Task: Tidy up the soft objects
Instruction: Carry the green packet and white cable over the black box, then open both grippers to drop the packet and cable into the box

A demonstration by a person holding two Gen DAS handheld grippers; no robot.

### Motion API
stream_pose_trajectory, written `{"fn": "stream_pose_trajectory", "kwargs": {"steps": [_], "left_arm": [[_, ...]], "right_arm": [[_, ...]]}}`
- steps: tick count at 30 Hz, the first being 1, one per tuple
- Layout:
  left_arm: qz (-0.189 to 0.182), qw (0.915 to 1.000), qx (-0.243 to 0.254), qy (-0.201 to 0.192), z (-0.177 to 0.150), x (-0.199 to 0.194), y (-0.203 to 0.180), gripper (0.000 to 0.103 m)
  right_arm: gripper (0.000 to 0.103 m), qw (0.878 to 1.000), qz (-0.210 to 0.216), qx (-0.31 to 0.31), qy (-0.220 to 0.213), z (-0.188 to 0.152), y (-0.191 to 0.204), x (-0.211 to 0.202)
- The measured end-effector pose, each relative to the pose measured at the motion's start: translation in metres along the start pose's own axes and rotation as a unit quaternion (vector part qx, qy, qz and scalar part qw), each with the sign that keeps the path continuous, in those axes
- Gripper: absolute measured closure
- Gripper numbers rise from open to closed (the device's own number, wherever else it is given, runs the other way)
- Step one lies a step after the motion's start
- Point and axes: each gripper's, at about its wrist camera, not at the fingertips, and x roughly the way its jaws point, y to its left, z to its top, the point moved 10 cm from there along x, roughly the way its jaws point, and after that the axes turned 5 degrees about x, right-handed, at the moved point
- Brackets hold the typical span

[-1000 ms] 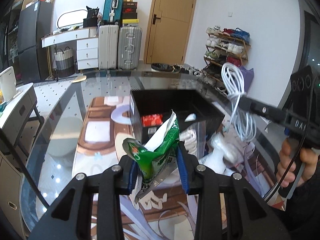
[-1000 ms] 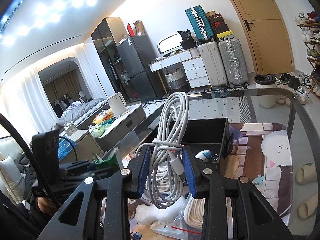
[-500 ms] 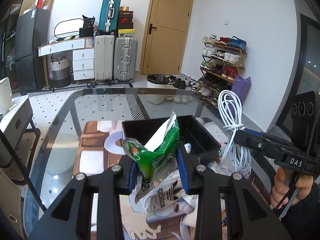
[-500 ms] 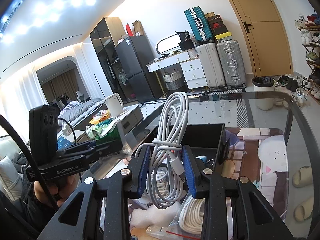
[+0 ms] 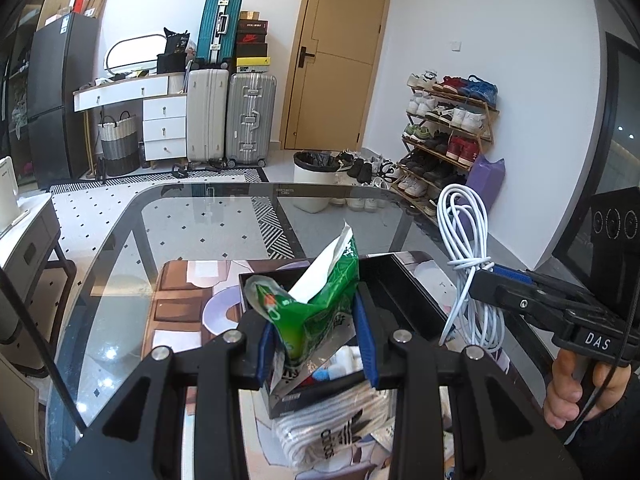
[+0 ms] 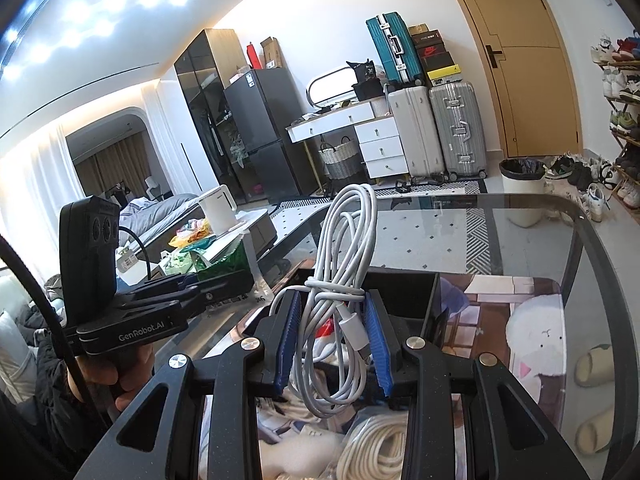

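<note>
You are mid-carry with both tools loaded, and the black bin (image 5: 404, 280) on the glass table (image 5: 192, 216) looks like the place both loads are meant to go. Your left gripper (image 5: 316, 332) is clamped on a crumpled green packet (image 5: 316, 304), which stands up between the blue pads with its torn top pointing away from you, in front of the bin's near left corner. Your right gripper (image 6: 332, 336) is closed on a bundled white cable (image 6: 340, 280), its loops rising above the pads and its tail hanging below them, with the bin just beyond. Both tools are held level, well above the table, pointing toward the far end of the room; in the left view the right gripper (image 5: 500, 280) sits to the right of the bin, the cable (image 5: 464, 248) dangling beside its right wall. Next, I judge you should bring one tool at a time over the bin's opening, lower it, then let go; the hanging cable could catch on the rim. More soft items, a bagged white bundle (image 5: 332, 432) and a coiled rope (image 6: 372, 448), lie on the near side of the bin awaiting their turn.
</note>
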Motion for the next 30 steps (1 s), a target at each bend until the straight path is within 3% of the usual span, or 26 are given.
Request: {"fn": "stream_pose_trajectory", "kwargs": {"steps": [30], "left_arm": [[0.011, 0.9998, -0.013, 0.014, 0.0, 0.045, 0.011, 0.07]], "right_arm": [[0.07, 0.998, -0.039, -0.034, 0.034, 0.006, -0.022, 0.052]]}}
